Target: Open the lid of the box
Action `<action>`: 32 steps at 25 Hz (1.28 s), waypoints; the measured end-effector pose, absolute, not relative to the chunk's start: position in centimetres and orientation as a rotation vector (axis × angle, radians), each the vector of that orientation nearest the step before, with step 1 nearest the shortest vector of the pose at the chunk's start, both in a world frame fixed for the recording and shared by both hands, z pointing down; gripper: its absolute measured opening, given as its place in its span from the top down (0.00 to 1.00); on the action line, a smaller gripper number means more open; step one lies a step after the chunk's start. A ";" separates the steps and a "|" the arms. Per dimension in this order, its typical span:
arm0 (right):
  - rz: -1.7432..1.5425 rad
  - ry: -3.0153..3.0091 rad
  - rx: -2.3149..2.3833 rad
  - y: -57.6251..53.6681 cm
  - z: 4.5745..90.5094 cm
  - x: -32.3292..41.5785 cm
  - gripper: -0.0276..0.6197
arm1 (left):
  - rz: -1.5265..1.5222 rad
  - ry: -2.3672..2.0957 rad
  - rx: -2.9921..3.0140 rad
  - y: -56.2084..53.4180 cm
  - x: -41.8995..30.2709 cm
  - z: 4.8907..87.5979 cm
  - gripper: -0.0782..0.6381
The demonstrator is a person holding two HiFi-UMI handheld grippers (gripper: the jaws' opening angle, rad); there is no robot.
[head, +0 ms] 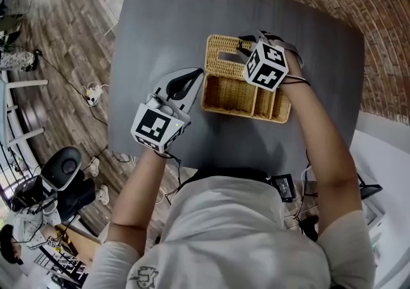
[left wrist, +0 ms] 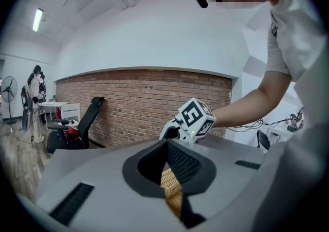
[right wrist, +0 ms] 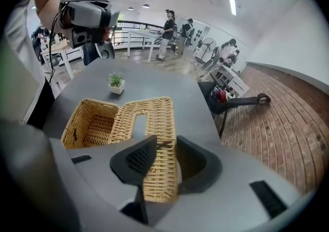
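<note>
Left gripper view: the gripper body hides the box (left wrist: 172,190) except a wicker sliver between the jaws. Right gripper (right wrist: 163,146) view: the lid's (right wrist: 160,115) near end is cut off beneath the jaws. Head view: cube covers right jaws and the lid's right side.

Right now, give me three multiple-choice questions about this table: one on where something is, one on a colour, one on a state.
1. Which hand-held gripper is over the lid? A left. B right. C neither.
2. The table is: A grey. B white. C green.
3. The lid of the box is: A shut. B lying on the floor. C folded back open.

Answers:
1 B: in the right gripper view, the lid shows between the jaws of the right hand-held gripper.
2 A: the bare top is grey in every view.
3 C: the box's inside is uncovered and the lid lies beside it.
</note>
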State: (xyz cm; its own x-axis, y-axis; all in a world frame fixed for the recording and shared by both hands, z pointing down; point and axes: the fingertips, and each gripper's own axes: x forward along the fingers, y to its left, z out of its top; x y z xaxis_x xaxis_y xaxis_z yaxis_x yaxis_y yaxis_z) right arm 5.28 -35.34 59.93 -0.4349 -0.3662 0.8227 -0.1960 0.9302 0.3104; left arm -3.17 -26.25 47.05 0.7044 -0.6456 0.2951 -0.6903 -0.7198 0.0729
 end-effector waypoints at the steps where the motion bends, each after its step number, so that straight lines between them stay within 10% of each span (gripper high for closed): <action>1: -0.203 -2.028 0.401 -36.0 59.6 4.8 0.77 | 0.368 -1.080 2.731 -26.9 -3.7 46.8 0.88; 32: -0.041 -2.286 0.699 -21.5 50.5 -6.9 0.81 | 0.271 -1.009 2.783 -17.2 -16.6 41.8 0.88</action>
